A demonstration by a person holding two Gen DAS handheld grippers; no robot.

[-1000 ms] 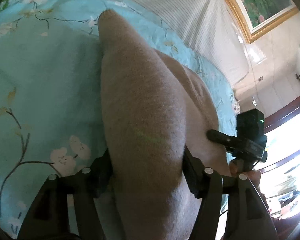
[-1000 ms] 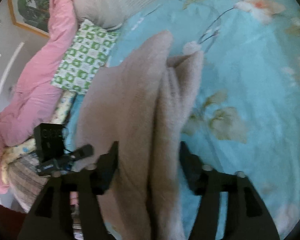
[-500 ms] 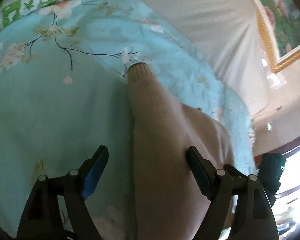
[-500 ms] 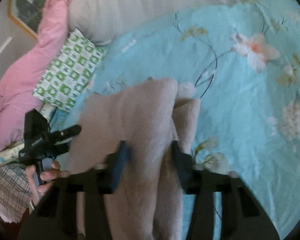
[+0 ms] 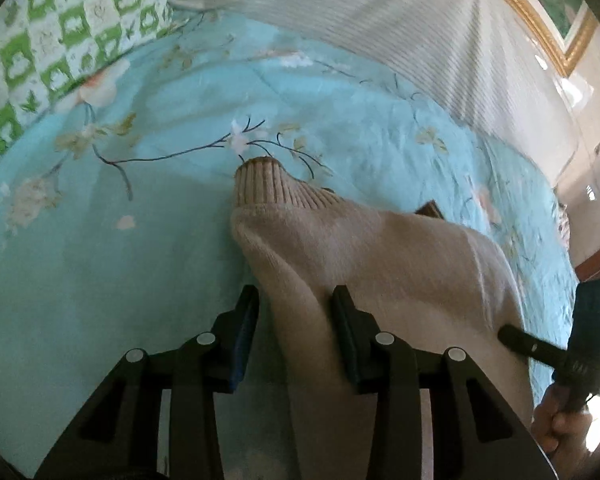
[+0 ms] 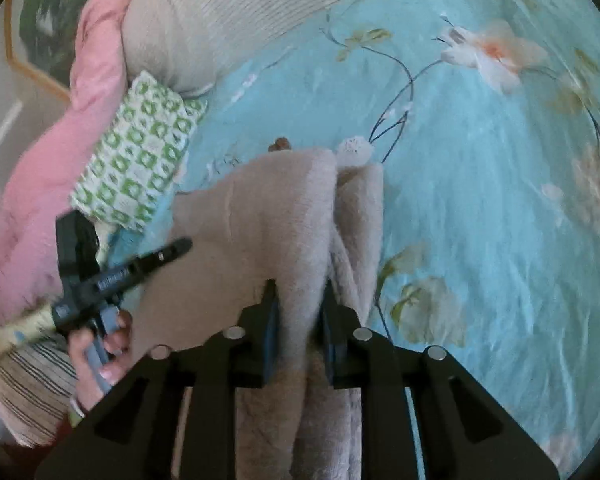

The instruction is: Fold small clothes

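A beige knit sweater (image 5: 380, 264) lies folded on the light blue floral bedspread (image 5: 99, 280); its ribbed cuff (image 5: 263, 184) points away from me. My left gripper (image 5: 295, 336) is shut on a fold of the sweater's left edge. In the right wrist view the same sweater (image 6: 259, 220) shows, and my right gripper (image 6: 300, 324) is shut on a bunched fold at its right side. Each gripper also shows in the other's view: the right one (image 5: 556, 352) and the left one (image 6: 111, 276), both beside the sweater.
A green-and-white checked pillow (image 5: 59, 32) and a striped beige pillow (image 5: 340, 8) lie at the head of the bed. A pink quilt (image 6: 39, 200) is bunched at the left in the right wrist view. A framed picture (image 5: 548, 12) hangs on the wall.
Both grippers opened and pulled back along the sweater, then closed again on folds nearer its lower part. The sweater now lies lower and flatter on the bed.
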